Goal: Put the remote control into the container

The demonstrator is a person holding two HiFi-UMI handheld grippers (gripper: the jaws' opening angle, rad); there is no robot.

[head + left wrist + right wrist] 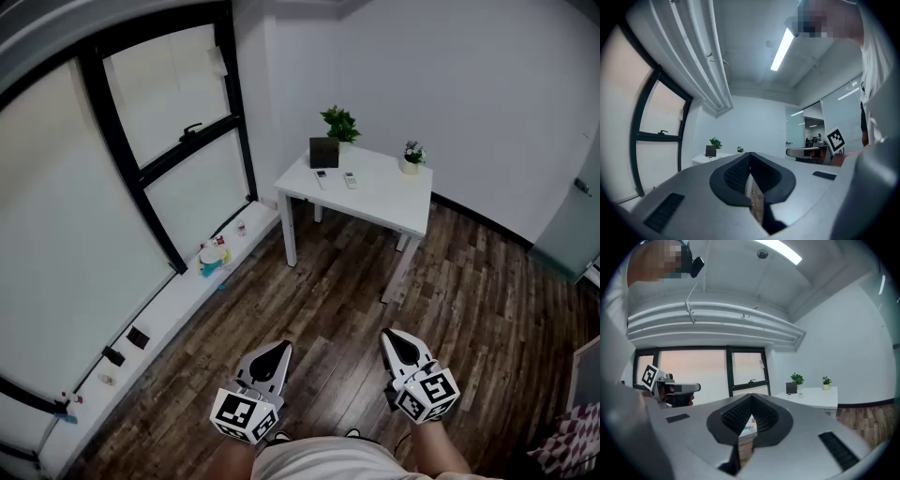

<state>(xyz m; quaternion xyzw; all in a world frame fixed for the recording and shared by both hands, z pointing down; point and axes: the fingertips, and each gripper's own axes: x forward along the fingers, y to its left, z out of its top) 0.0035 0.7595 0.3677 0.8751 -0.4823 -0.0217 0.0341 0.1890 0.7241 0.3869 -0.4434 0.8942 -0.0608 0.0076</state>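
Observation:
Two white remote controls (322,178) (350,179) lie on a white table (375,202) across the room. A black box-shaped container (324,152) stands just behind them, at the table's back edge. My left gripper (279,349) and right gripper (393,337) are held low in front of the person, far from the table, pointing toward it. Both have their jaws shut with nothing between them. The right gripper view shows the table (813,397) and the container (791,388) small in the distance. In the left gripper view the container (710,151) is tiny.
A leafy plant (340,123) stands behind the container and a small potted plant (413,156) at the table's right corner. A low sill (178,300) with several small items runs under the window at left. Dark wood floor (356,300) lies between me and the table.

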